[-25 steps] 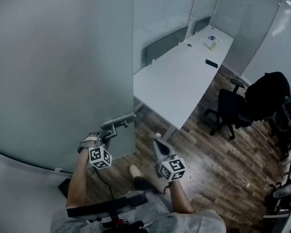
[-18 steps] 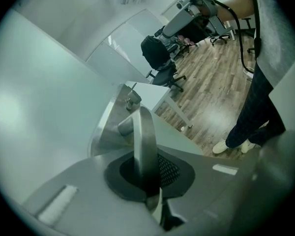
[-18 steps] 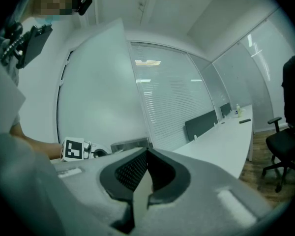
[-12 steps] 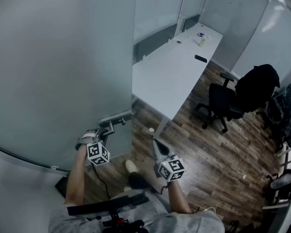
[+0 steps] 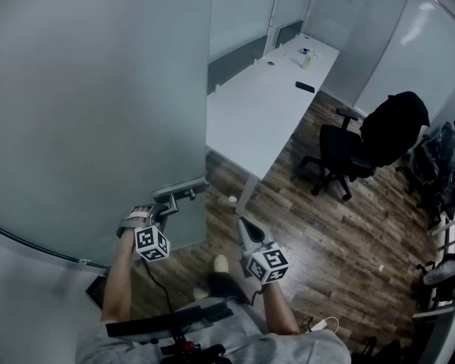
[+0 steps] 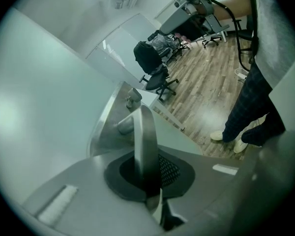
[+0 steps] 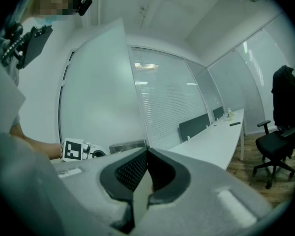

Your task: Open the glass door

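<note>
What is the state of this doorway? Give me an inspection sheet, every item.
Surface: wood floor; one small white thing lies by the desk leg.
Job's things: frosted glass door; its metal door handle is clamped in the left gripper.
Clutter: white desk carries a dark flat thing and a small bottle.
Grippers: left gripper fingers shut on the door handle; right gripper fingers together, empty, apart from the door.
Cables: black cable hangs below the left gripper; white cable on the floor.
Surroundings: office chair, dark coat beside it, glass partitions.
</note>
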`<state>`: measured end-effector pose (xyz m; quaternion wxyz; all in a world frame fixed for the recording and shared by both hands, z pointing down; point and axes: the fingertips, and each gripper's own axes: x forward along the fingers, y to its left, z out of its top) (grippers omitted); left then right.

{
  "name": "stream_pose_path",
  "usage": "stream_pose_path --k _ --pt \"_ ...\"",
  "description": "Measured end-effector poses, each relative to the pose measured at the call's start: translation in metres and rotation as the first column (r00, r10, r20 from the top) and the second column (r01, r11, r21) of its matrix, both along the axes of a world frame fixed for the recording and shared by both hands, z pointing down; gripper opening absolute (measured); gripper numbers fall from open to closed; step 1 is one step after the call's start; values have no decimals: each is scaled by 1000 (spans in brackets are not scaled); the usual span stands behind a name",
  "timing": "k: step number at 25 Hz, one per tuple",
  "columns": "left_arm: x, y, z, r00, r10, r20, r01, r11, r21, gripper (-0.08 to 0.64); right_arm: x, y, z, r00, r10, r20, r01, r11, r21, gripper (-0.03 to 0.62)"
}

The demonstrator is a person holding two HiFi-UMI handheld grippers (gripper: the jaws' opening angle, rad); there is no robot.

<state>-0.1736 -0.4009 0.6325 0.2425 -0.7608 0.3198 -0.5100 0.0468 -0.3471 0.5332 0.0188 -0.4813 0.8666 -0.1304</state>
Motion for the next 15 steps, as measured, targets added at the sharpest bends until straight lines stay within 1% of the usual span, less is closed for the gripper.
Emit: stream_pose_path --k 8,15 --pt "14 26 -2 1000 25 17 -25 999 -25 3 25 21 2 999 36 3 -36 999 -20 2" --pt "19 46 -4 999 33 24 -33 999 -13 6 50 41 9 998 64 4 -64 997 -39 2"
